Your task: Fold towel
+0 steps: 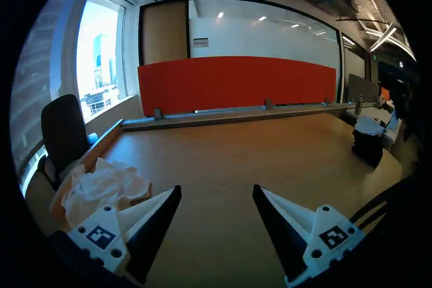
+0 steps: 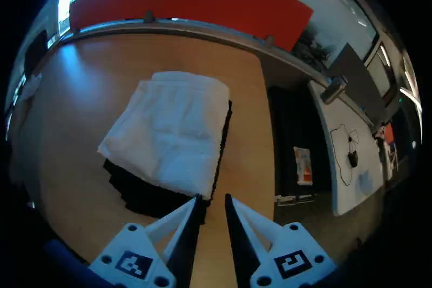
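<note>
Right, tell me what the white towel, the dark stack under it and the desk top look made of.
White towel: soft woven cloth, likely cotton terry, matte, with rounded folded edges. Dark stack beneath it: probably similar fabric, black and fuzzy-edged, though too dark to be sure. Desk top: wood-look laminate or veneer, smooth with a faint sheen.
</note>
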### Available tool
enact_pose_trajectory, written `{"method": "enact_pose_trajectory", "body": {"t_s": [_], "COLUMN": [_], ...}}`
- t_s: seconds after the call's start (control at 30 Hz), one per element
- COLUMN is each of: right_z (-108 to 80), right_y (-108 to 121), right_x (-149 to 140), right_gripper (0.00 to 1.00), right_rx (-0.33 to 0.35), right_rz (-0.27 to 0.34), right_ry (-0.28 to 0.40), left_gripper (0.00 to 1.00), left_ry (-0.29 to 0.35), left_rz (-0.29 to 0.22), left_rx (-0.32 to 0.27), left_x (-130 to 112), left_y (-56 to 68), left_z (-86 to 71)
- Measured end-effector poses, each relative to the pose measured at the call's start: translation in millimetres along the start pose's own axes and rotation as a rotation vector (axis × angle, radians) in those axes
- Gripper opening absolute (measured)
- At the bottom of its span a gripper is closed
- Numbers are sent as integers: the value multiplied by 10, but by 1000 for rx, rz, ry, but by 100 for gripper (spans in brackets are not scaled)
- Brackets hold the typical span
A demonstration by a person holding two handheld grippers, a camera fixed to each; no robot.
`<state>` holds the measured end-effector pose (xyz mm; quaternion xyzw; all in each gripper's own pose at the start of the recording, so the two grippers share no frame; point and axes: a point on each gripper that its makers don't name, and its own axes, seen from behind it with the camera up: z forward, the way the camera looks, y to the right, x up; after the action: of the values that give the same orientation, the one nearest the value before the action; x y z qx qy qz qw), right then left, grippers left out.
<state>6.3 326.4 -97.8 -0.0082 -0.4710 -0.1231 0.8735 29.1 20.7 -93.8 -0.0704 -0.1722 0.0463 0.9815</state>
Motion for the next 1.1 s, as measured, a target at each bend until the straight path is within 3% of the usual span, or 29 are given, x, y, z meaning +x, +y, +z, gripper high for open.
{"method": "enact_pose_trajectory", "body": {"t_s": [0.13, 0.23, 0.4, 0.47, 0.8, 1.1], "right_z": [-36, -61, -110, -128, -218, -349], "right_y": [22, 30, 18, 8, -64, -224], "right_x": [-33, -53, -62, -48, 48, 348], "right_gripper": [56, 64, 93, 100, 100, 100], "right_rx": [-15, -23, -31, -33, -45, -31], "right_rz": [5, 7, 15, 23, 44, 116], "right_ry": [1, 2, 18, 29, 90, 222], "left_gripper": [98, 98, 98, 98, 98, 98], "left_ry": [2, 4, 7, 8, 13, 17], "left_rz": [0, -2, -2, -3, -7, -6], "left_rx": [-2, -3, -6, -5, -7, -10], "left_x": [6, 11, 15, 17, 20, 45], "left_y": [3, 1, 2, -2, -6, 6], "left_z": [-1, 0, -7, -10, -26, -29]}}
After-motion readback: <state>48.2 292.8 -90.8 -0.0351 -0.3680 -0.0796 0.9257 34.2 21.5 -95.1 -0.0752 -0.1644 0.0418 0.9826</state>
